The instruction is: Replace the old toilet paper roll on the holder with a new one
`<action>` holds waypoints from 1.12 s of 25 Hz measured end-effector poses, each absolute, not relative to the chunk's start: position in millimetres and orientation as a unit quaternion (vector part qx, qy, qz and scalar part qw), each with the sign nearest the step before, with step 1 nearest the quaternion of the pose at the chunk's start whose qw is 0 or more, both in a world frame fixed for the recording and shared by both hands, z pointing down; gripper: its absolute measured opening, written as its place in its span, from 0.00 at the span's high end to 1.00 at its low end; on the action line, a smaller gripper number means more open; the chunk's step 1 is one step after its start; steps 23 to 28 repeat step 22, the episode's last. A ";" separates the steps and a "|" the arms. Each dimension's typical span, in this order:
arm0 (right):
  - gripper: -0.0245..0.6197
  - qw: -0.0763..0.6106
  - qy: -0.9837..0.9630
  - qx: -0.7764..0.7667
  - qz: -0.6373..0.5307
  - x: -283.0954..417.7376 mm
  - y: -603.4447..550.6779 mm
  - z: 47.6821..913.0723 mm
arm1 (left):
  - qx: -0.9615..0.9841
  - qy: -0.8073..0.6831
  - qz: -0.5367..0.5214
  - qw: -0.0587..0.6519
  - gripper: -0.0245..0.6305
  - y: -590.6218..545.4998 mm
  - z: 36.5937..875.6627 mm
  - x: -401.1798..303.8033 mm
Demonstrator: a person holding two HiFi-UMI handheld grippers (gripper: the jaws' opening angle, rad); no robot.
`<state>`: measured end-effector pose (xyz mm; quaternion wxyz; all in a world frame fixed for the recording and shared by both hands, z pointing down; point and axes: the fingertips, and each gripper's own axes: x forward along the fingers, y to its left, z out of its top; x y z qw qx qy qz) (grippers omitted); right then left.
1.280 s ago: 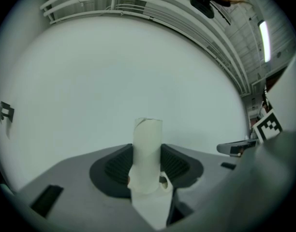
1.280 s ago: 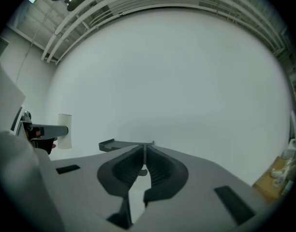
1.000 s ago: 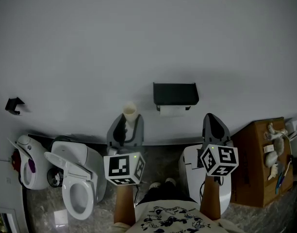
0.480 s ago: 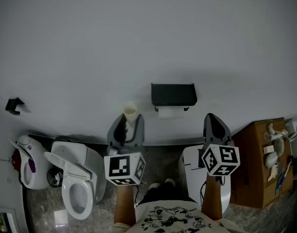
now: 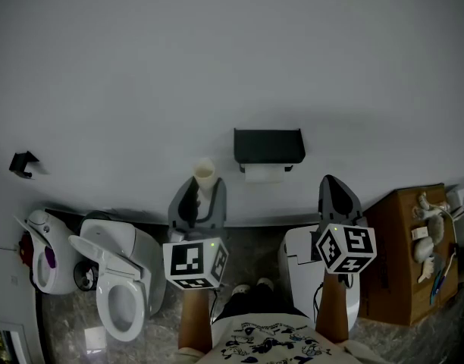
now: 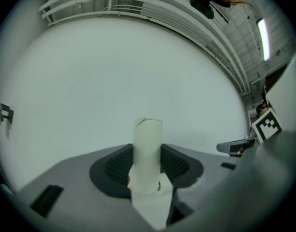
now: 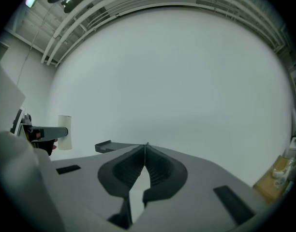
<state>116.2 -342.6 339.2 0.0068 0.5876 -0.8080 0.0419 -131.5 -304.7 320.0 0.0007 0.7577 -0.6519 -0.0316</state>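
Note:
A black toilet paper holder (image 5: pixel 268 147) is fixed to the white wall, with white paper (image 5: pixel 264 174) showing under its lid. My left gripper (image 5: pixel 197 189) is shut on a bare cardboard tube (image 5: pixel 204 176), held upright to the lower left of the holder. In the left gripper view the tube (image 6: pixel 147 149) stands pressed between the dark pads of the left gripper (image 6: pixel 147 164). My right gripper (image 5: pixel 333 182) hangs to the lower right of the holder, its jaws shut with nothing between them. From the right gripper (image 7: pixel 145 149), the holder (image 7: pixel 111 146) lies just left of the jaw tips.
A white toilet (image 5: pixel 117 283) with its lid up stands at lower left, a white and purple unit (image 5: pixel 41 262) beside it. A white bin (image 5: pixel 299 268) sits below my right gripper. A cardboard box (image 5: pixel 399 256) holds small items at right. A black hook (image 5: pixel 21 164) is on the wall.
The holder sits slightly further left and higher in the head view. Both grippers hold their places, the tube still gripped in the left one.

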 end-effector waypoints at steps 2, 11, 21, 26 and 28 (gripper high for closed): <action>0.93 0.007 -0.808 0.587 0.040 116.9 -341.5 338.6 | 0.758 -0.652 -0.031 0.000 0.68 -303.7 319.9 -130.4; 0.93 0.006 -0.807 0.590 0.039 121.1 -333.1 337.2 | 0.759 -0.650 -0.032 -0.003 0.68 -296.6 317.6 -126.8; 0.93 0.004 -0.804 0.593 0.040 122.6 -326.1 337.1 | 0.763 -0.646 -0.031 -0.006 0.68 -292.1 316.5 -124.1; 0.93 0.004 -0.804 0.593 0.041 122.4 -325.3 337.3 | 0.763 -0.646 -0.030 -0.007 0.68 -291.5 316.4 -124.2; 0.93 0.004 -0.804 0.593 0.041 122.4 -325.3 337.3 | 0.763 -0.646 -0.030 -0.007 0.68 -291.5 316.4 -124.2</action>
